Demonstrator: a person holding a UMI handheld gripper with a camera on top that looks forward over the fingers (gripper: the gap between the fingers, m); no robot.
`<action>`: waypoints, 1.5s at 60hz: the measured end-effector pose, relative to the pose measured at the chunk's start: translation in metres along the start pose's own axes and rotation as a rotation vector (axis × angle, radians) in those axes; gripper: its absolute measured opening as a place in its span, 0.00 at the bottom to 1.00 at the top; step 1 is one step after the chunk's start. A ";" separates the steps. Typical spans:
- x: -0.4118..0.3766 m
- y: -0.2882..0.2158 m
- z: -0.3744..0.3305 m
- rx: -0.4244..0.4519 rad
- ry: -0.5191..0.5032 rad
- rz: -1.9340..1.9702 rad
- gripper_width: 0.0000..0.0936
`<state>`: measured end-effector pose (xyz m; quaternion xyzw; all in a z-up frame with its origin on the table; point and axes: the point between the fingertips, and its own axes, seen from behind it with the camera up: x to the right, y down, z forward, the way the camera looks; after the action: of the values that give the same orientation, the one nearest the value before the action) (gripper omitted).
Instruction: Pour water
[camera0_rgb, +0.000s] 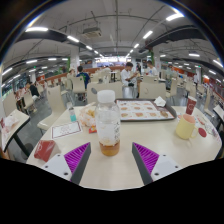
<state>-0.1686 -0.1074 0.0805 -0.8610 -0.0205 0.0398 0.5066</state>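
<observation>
Clear plastic forms the bottle (108, 122) that stands upright on the white table (160, 158), just ahead of the gripper (111, 158) and roughly in line with the gap between its fingers. The bottle carries a pale cap and holds an amber liquid in its lower part. Both magenta pads (146, 156) show with a wide gap between them; the fingers are spread well apart and hold nothing, and the bottle lies beyond their tips, not between them. A likely receiving vessel, a cup (186, 126) with a yellowish tint, stands toward the table's right edge, well apart from the bottle; whether it already contains liquid cannot be told. Beyond the bottle, toward the table's far edge, lies a tray (145, 110) with small items whose nature is too small to make out. A red packet (45, 150) rests near the table's left edge, with a sheet of paper (66, 129) farther back on that side. A person (128, 76) is visible in the hall beyond the table. As judged from this arrangement, the task stands at its start: the bottle is ungrasped and upright, apparently capped, and no pouring is under way. Remaining steps would be to close on the bottle, carry it to the cup and tilt it.
</observation>
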 end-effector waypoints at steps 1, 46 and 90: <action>-0.002 -0.003 0.006 0.011 0.002 0.000 0.91; -0.008 -0.033 0.094 0.098 0.015 -0.034 0.46; 0.183 -0.179 0.051 0.068 -0.542 1.588 0.46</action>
<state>0.0101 0.0375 0.2034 -0.5645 0.4720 0.5907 0.3311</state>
